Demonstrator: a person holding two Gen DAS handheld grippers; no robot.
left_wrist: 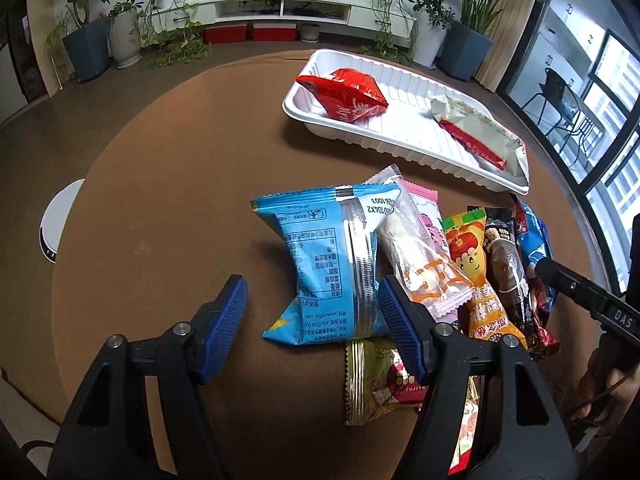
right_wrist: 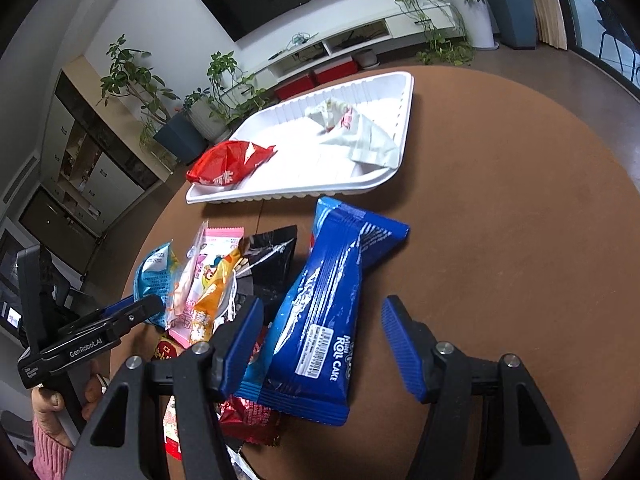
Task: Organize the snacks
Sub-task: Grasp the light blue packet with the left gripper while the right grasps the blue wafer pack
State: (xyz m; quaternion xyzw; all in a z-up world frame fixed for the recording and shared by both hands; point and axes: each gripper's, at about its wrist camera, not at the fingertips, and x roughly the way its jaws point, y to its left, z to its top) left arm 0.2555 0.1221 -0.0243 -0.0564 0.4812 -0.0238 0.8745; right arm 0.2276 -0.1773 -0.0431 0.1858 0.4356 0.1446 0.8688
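Note:
A pile of snack packets lies on the round brown table (left_wrist: 160, 184). My left gripper (left_wrist: 312, 300) is open, its blue pads on either side of a light blue packet (left_wrist: 324, 260), just above it. My right gripper (right_wrist: 320, 320) is open around a dark blue roll cake packet (right_wrist: 320, 312). A white tray (left_wrist: 400, 132) at the back holds a red packet (left_wrist: 344, 94) and a white and red packet (left_wrist: 476, 128). The tray (right_wrist: 280, 192) also shows in the right wrist view with the red packet (right_wrist: 228, 162) and the white packet (right_wrist: 360, 136).
Other packets lie beside the blue one: a clear and pink one (left_wrist: 420, 256), an orange one (left_wrist: 476, 272), a brown one (left_wrist: 508, 268), a gold one (left_wrist: 376, 384). A white round object (left_wrist: 60, 220) sits beyond the table's left edge. Plants and a TV shelf stand behind.

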